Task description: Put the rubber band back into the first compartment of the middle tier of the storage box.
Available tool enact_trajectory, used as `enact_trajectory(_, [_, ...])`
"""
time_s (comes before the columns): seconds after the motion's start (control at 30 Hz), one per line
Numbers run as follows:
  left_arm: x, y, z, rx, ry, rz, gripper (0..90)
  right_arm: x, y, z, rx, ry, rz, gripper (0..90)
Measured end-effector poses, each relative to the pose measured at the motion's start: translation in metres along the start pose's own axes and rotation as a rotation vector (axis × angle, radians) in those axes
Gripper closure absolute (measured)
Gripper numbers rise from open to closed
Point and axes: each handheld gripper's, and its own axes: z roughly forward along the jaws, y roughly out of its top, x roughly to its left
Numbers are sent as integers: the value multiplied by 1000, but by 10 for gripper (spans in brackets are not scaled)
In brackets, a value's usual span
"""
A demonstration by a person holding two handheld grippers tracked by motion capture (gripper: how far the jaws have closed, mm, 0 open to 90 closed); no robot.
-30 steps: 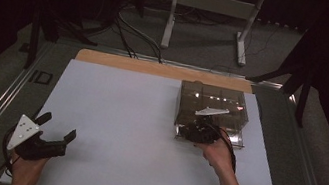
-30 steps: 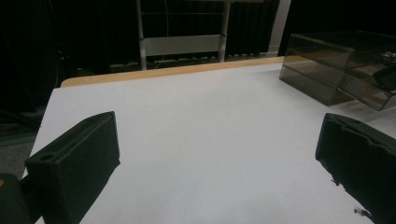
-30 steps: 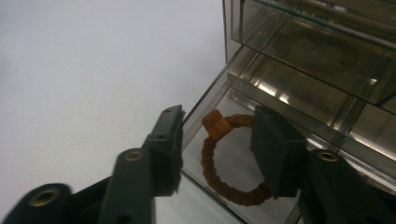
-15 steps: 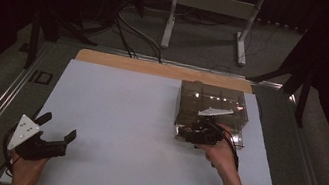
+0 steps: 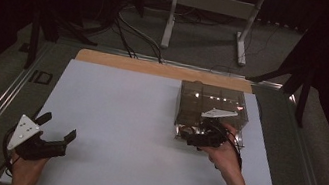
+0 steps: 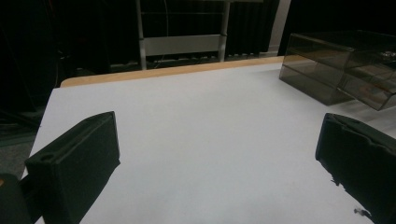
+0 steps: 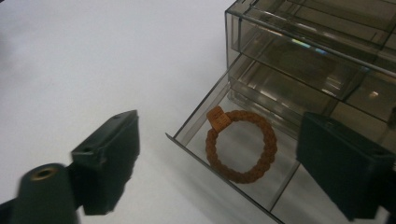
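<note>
The bracelet (image 7: 241, 145) is being left in the open drawer (image 7: 187, 131) beneath the wide-open, just-opened right gripper (image 7: 233, 163), risking snagging if the drawer is shut carelessly.

Dim overall, the white worktop (image 5: 138, 118) evenly lit, surroundings near black, glints on the smoked drawer box (image 5: 211, 105), close jaws seemingly soft-focused.

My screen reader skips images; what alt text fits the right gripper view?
A brown beaded bracelet lies in the pulled-out drawer of a smoky clear plastic organizer on a white table. The right claw hangs open above it, its jaws just widened, nothing between them.
</note>
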Motion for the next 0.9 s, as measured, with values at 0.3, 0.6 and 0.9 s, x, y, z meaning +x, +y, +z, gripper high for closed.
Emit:
enact_trajectory(0.3, [0, 0, 0, 1, -1, 0, 12, -5, -6, -7, -10, -18, 8, 0])
enact_trajectory(0.6, [0, 0, 0, 0, -1, 0, 12, -9, -10, -15, -39, -57, 27, 0])
enact_trajectory(0.9, [0, 0, 0, 0, -1, -1, 12, -14, -14, -23, -64, -44, 22, 1])
